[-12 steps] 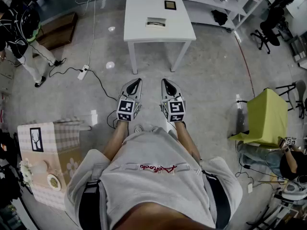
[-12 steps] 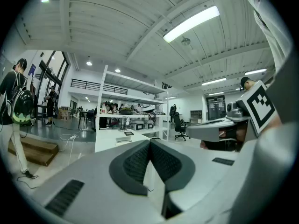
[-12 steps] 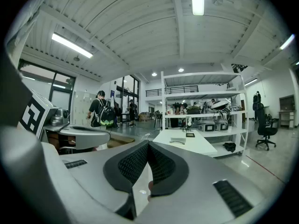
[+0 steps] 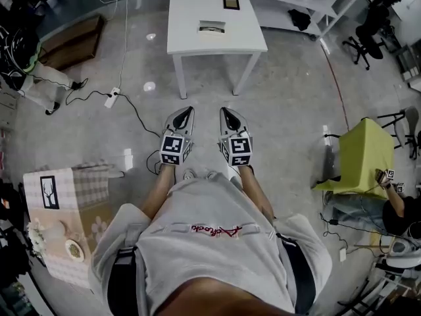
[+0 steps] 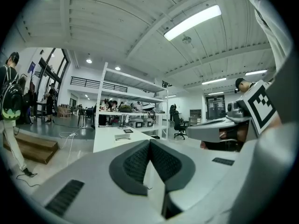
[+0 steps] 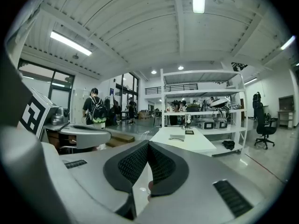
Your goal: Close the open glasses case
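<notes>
The glasses case (image 4: 212, 26) lies on the white worktop (image 4: 197, 41), well ahead of both grippers and roughly on the line between them. By my reading the task has not begun. Neither gripper is near the case, nothing touches it, and the whole approach and the closing itself are left to do.

From here the case is a low, pale oblong with a darker band along it, which I take for the open inside. It is too small in every view for me to tell how the lid stands or where the hinge runs. It sits alone near the middle of the worktop. A dark flat square (image 4: 233, 3) lies beyond it, farther from the grippers, and the two are apart.

The left gripper (image 4: 183, 118) and the right gripper (image 4: 229, 118) are side by side, close to my operator's body, over bare floor (image 4: 296, 110), both aimed at the worktop. Each gripper's own view shows its ribbed pads clenched tip to tip with nothing between them.

Past the worktop stands white shelving (image 6: 201, 101) loaded with equipment. To the left of the left gripper, a cable (image 4: 135, 107) trails across the floor.
</notes>
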The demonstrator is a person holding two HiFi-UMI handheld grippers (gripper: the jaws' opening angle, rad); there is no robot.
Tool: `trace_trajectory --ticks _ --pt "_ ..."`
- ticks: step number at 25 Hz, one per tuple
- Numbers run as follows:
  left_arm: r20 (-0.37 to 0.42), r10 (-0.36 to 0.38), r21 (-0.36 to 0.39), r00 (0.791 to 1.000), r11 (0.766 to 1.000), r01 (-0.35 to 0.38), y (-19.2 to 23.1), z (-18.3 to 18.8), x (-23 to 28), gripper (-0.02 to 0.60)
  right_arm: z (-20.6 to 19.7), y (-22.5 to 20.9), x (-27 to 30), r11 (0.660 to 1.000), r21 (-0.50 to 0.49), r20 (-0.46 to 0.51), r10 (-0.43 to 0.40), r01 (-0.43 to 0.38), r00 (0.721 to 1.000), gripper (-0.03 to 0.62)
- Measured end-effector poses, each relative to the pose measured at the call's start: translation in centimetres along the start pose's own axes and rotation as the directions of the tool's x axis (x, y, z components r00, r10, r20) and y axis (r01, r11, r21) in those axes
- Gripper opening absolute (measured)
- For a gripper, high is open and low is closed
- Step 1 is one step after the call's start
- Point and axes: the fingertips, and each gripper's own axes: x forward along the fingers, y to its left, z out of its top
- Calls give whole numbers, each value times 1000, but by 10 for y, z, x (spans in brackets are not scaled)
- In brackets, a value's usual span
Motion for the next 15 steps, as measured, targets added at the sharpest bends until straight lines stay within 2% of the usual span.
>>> trace_trajectory --ticks 8,15 --pt "-10 10 2 1000 1000 -10 1 0 2 18 -1 -4 -1 999 42 11 9 -9 1000 18" --pt "-32 11 8 999 1000 -10 -20 -9 6 18 -8 -21 -12 998 60 6 7 -7 1000 18"
